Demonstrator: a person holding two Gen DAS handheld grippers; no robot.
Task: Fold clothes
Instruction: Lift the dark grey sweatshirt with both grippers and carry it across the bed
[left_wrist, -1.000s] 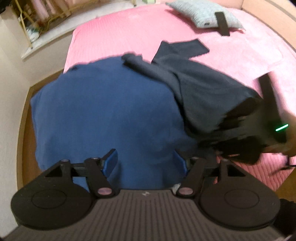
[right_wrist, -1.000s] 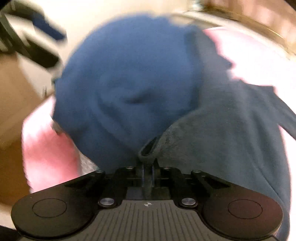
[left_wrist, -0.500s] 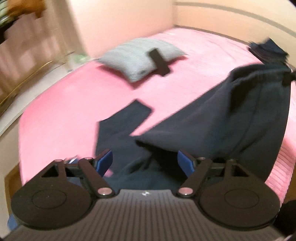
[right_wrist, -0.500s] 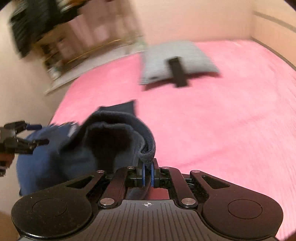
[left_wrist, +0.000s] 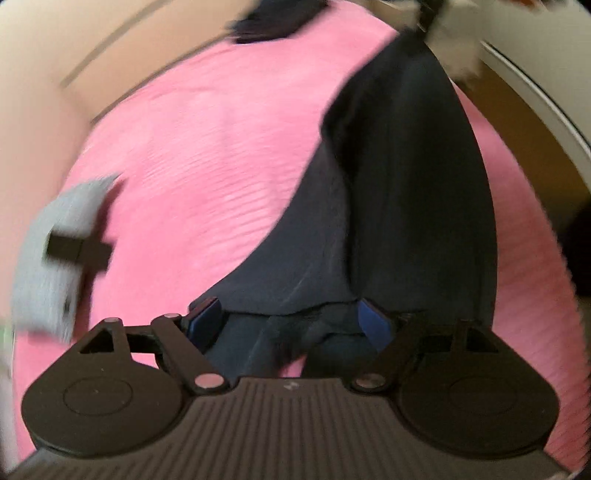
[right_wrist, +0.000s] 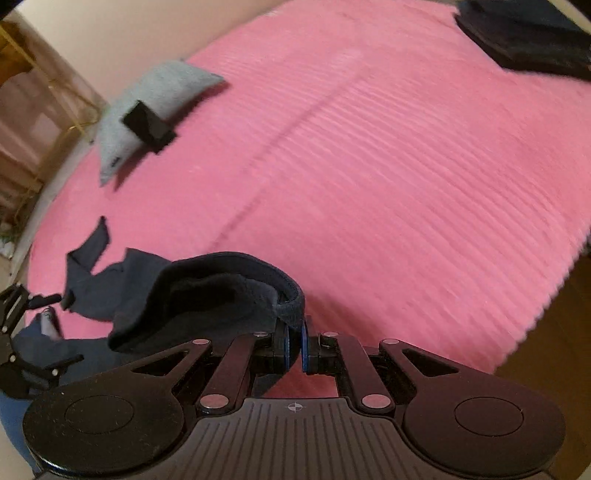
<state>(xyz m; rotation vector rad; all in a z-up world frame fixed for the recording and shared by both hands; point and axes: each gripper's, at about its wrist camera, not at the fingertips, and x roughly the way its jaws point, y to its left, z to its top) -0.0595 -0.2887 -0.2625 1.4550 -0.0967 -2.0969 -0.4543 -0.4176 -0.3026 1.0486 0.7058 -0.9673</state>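
Observation:
A dark navy garment (left_wrist: 399, 192) hangs stretched over the pink bed (left_wrist: 207, 155), running from my left gripper (left_wrist: 290, 323) up to the top right. My left gripper is open; the cloth's lower edge lies between its blue pads (left_wrist: 205, 321) without being pinched. In the right wrist view my right gripper (right_wrist: 295, 345) is shut on the garment's thick hem (right_wrist: 291, 299), and the rest of the garment (right_wrist: 192, 295) droops to the left. The left gripper (right_wrist: 22, 332) shows at that view's left edge.
A grey pillow (right_wrist: 155, 92) with a black strap-like object (right_wrist: 147, 127) on it lies at the far side of the bed (right_wrist: 369, 166). Folded dark clothes (right_wrist: 528, 37) sit at the bed's far right corner. A blue garment (right_wrist: 14, 417) lies at the lower left. The bed's edge and wooden floor (right_wrist: 554, 332) are to the right.
My right gripper has lifted the dark garment off the blue one and carried it out over the bed. My left gripper swung round to follow it and stayed open.

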